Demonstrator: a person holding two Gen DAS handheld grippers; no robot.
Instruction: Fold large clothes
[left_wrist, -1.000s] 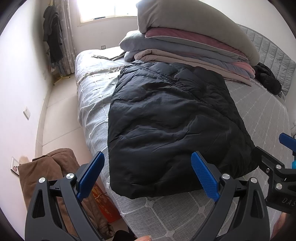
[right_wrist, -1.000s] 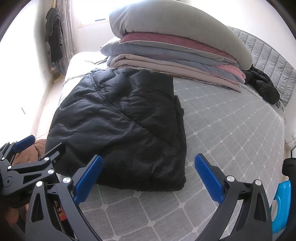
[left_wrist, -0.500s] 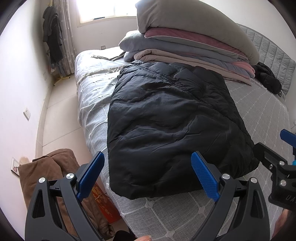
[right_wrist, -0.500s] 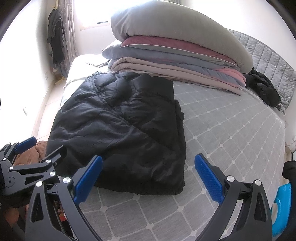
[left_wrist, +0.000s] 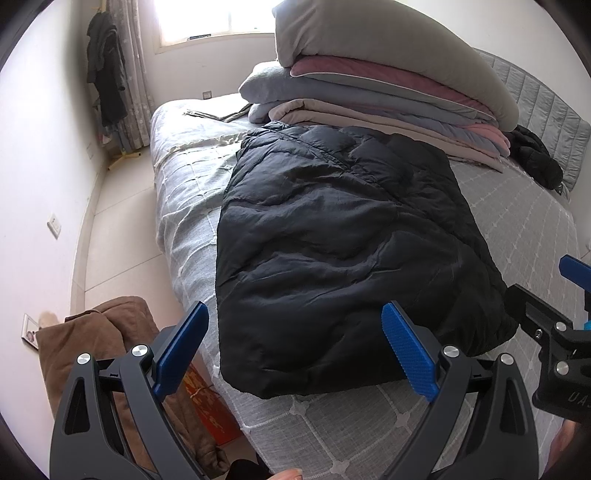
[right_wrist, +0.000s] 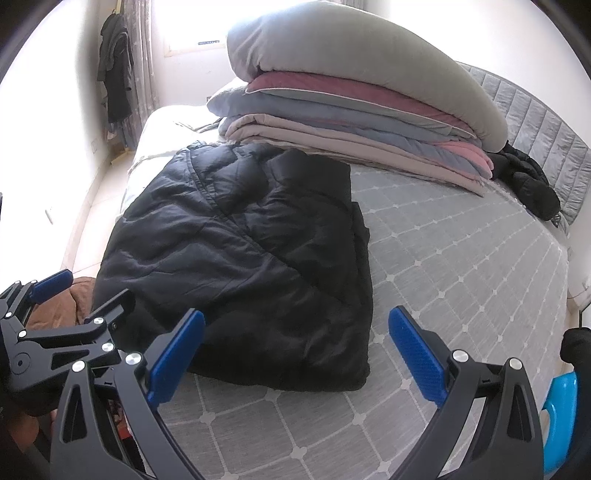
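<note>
On the bed (right_wrist: 461, 280), folded black jacket (left_wrist: 343, 258); both grippers' jaws wide, empty.

Grey quilted bed (left_wrist: 524, 221): black puffer jacket (left_wrist: 343, 251), stacked bedding (left_wrist: 388, 96), dark garment (left_wrist: 535, 155).

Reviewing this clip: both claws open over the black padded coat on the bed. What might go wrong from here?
1. The black coat is thick and puffy; a claw may pinch only the top layer, so the fold could open.
2. Its near-left corner lies at the bed edge; a tug might drag it down toward the brown garment on the floor.
3. The left claw and right claw sit close together and could collide.
</note>
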